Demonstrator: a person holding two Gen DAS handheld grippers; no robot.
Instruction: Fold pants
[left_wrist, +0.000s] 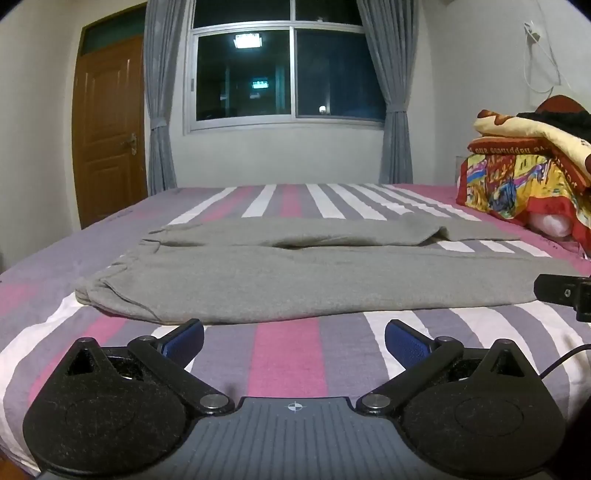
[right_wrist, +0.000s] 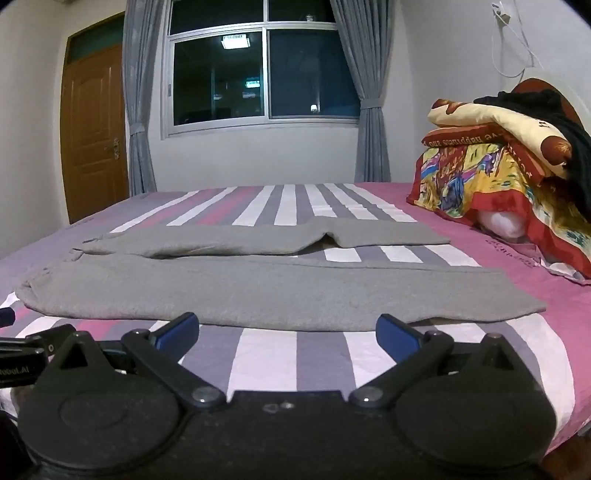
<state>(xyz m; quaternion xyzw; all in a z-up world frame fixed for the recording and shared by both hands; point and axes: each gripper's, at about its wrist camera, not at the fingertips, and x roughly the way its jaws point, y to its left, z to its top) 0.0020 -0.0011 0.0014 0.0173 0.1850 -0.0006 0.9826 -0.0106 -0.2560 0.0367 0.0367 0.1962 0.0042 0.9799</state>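
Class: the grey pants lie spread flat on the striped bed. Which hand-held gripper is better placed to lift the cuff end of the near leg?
Probably the right hand-held gripper: open, with the cuff just ahead. From the left hand-held gripper, that end lies off to the side.

the striped bed (left_wrist: 288, 354) lies bare between both sets of wide-spread jaws and the near edge of the grey pants (left_wrist: 280, 280), so the approach is free. at the right a heap of bright quilts (right_wrist: 491, 177) fills the bed's far corner, well apart from the pants.
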